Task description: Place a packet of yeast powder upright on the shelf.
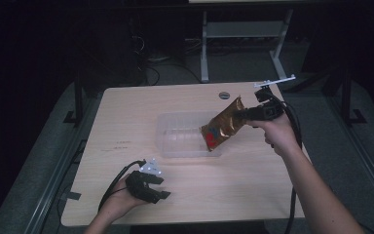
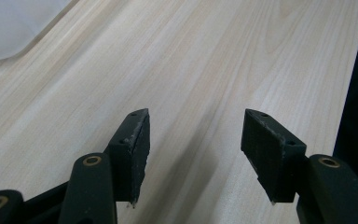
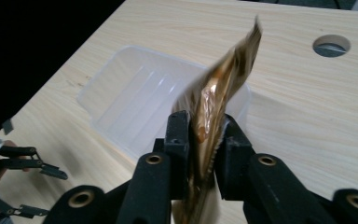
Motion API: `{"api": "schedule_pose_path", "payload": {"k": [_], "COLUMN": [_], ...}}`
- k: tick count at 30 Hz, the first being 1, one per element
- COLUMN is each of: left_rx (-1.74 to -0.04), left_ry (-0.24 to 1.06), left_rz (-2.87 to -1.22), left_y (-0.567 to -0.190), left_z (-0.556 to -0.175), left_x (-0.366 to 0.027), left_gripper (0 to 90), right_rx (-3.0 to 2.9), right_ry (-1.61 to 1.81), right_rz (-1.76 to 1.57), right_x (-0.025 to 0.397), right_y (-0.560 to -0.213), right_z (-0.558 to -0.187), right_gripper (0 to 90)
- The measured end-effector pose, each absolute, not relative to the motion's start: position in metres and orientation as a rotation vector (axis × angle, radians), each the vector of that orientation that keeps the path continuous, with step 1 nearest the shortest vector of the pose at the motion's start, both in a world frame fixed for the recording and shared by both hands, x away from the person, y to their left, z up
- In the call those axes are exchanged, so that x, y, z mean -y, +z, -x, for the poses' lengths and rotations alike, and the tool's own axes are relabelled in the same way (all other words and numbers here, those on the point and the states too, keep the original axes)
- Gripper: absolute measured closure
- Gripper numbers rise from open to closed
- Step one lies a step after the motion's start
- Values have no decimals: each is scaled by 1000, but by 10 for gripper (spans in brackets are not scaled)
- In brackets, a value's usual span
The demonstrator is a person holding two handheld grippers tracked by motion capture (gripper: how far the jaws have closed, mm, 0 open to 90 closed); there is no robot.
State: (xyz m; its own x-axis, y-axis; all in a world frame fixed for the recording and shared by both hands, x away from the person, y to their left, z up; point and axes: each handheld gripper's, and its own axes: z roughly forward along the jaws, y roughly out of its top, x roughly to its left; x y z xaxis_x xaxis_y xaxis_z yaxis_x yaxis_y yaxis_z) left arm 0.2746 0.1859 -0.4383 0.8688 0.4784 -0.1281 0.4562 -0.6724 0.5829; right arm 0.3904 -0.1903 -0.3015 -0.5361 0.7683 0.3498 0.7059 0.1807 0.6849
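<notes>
A shiny gold snack bag point(image 1: 222, 124) with a red patch near its lower end hangs tilted over the right end of a clear plastic tub point(image 1: 173, 132). My right gripper point(image 1: 241, 116) is shut on the bag's upper edge, and in the right gripper view the bag point(image 3: 219, 93) is pinched between the jaws of the right gripper point(image 3: 204, 128) above the tub point(image 3: 130, 93). My left gripper point(image 1: 159, 187) rests low near the table's front edge, open. In its own view the left gripper point(image 2: 193, 137) has only bare wood between the jaws.
The light wooden table point(image 1: 126, 112) has a round cable hole point(image 1: 224, 94) behind the tub. A corner of the tub point(image 2: 9, 28) lies far left in the left gripper view. Dark floor and a white desk frame point(image 1: 204, 48) lie beyond the far edge.
</notes>
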Motion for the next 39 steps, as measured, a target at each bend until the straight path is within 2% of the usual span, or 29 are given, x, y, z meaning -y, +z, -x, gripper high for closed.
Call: {"api": "schedule_pose_path", "payload": {"k": [7,9,11,14,17,22,29,39], "left_rx": [-657,-663,-687,-679,-673,-647,-677,-730], "left_ry": [61,85,103,136,164,229,265,246], "left_rz": [-2427,-2402,-2347,-2295,-2256,-2197,-2161,-2142], "left_y": [-437,-432,-426,-411,-401,-379,-372,-382], "left_z": [-276,-278,-281,-293,-301,-342,-391,-426], "left_x": [-186,-185,-183,-180,-175,-146,-98,-68], "left_gripper": [423,462,557,768,889,895,896,896], "right_rx": [-2354,-2319,-2302,-2292,-2287,-2279,-2282,-2270], "right_ry": [1297,1293,1293,1288,1282,1280,1289,1315], "right_rz": [-1465,-1464,-1469,-1462,-1452,-1456,-1459,-1464], "right_x": [190,189,189,185,181,177,177,179], "right_y": [-300,-298,-296,-292,-288,-285,-288,-290], "right_z": [-389,-387,-387,-389,-389,-392,-395,-397], "right_gripper": [806,850,860,868,869,870,869,869]}}
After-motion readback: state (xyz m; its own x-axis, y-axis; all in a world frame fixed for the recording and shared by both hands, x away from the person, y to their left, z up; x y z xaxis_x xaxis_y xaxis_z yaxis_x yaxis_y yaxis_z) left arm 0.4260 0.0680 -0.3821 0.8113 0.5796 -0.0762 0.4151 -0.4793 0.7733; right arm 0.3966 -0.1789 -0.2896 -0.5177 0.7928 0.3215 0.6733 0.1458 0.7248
